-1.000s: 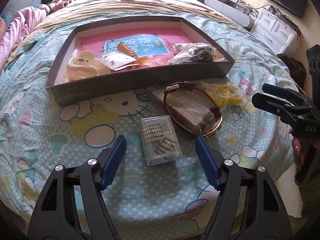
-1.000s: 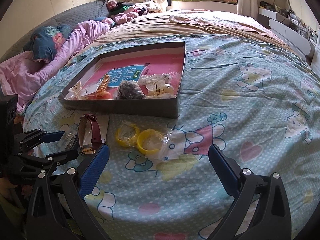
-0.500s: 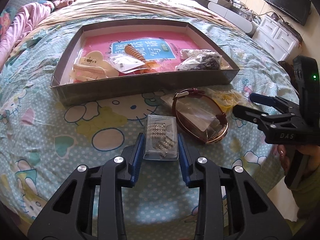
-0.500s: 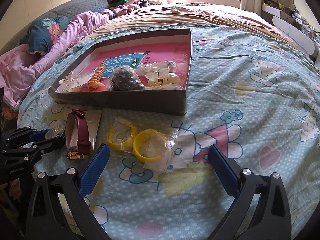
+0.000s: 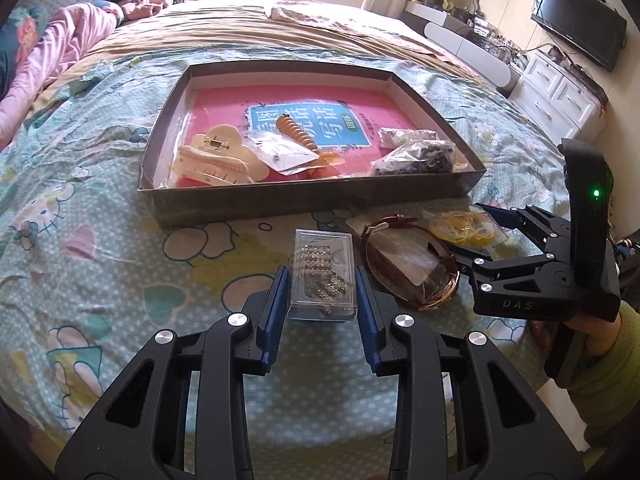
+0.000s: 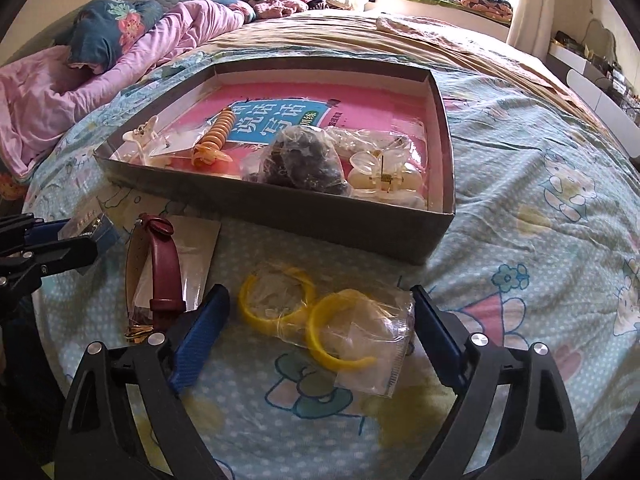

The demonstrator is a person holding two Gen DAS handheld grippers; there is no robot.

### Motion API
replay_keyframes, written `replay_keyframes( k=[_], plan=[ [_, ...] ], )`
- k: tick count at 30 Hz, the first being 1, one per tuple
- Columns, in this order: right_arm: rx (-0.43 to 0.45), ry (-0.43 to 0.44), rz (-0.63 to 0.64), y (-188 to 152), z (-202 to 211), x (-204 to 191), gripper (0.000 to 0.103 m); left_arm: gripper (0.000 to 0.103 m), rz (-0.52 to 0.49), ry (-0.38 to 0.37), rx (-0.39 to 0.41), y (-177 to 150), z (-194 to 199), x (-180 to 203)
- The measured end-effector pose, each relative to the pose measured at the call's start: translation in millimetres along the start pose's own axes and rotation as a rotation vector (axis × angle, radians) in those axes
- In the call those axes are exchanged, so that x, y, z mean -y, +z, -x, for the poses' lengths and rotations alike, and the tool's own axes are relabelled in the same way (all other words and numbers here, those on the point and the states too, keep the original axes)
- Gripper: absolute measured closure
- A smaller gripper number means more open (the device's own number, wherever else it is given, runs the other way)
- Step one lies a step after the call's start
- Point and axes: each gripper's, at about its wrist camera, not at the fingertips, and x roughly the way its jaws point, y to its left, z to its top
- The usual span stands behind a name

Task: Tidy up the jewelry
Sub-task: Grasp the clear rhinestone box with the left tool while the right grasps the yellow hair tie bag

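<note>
A shallow grey cardboard box lies on the bed; it also shows in the right wrist view. It holds hair clips, an orange spiral clip and bagged dark beads. My left gripper is shut on a clear plastic case of rhinestone pieces, lifted just off the bedspread. My right gripper is open, its fingers on either side of a clear bag of yellow bangles. A red-strap watch in plastic lies left of the bangles.
The bedspread is teal with cartoon prints. Pink bedding is piled at the far left. White drawers and a TV stand beyond the bed's right edge. The right gripper also shows in the left wrist view.
My left gripper closed on the clear case and raised it slightly toward the box. My right gripper moved forward so its open fingers now flank the bag of yellow bangles.
</note>
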Motion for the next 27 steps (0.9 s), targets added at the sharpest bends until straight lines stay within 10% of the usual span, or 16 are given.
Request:
replay_keyframes(
  k=[27],
  plan=[
    [0.188,0.029,-0.032,17,81,7,0.027,0.078,0.046,0.034,0.136,17,47,-25]
  ],
)
